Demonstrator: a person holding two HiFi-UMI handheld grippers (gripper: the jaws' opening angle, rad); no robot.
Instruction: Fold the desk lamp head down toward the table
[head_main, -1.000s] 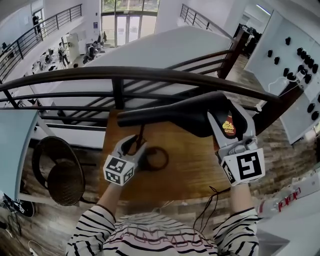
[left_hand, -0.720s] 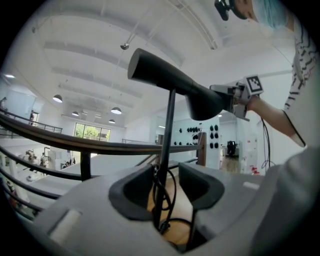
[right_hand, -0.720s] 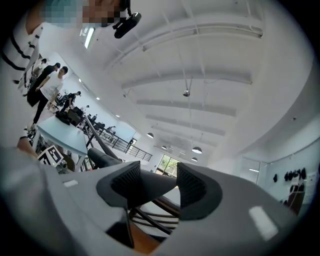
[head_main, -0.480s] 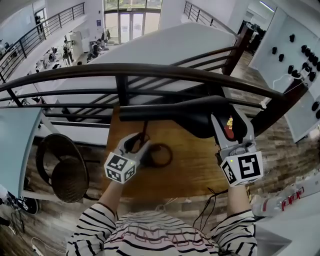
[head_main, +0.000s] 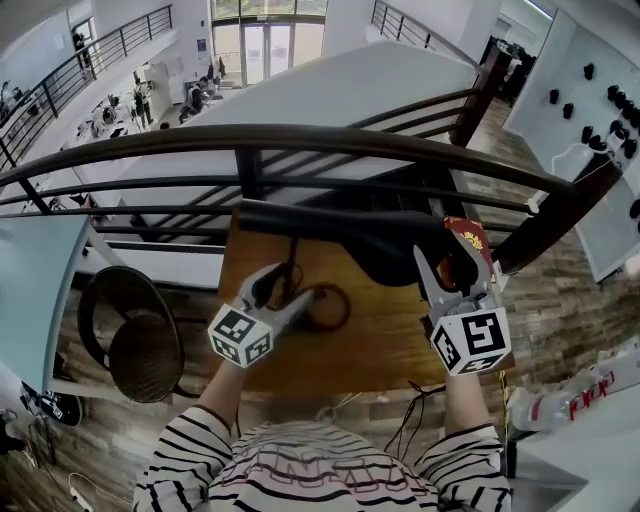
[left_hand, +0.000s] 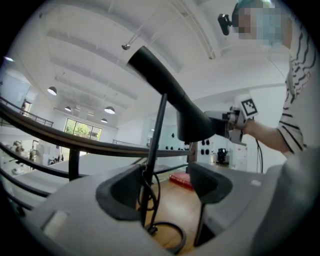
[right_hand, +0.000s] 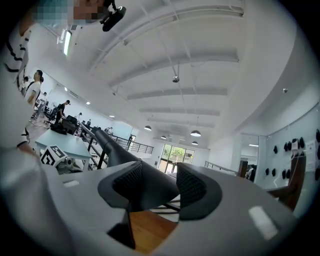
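Left gripper opening round stem, right gripper closing on head

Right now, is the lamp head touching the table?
No: the lamp head hangs well clear above the table, with open space beneath it.

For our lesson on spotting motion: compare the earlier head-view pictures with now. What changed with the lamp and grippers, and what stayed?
The right gripper came down, bringing the lamp head lower toward the table; its jaws have just been closing on the head. The left gripper has just been opening its jaws, with the lamp stem standing between them. The left gripper and the table stayed in place.
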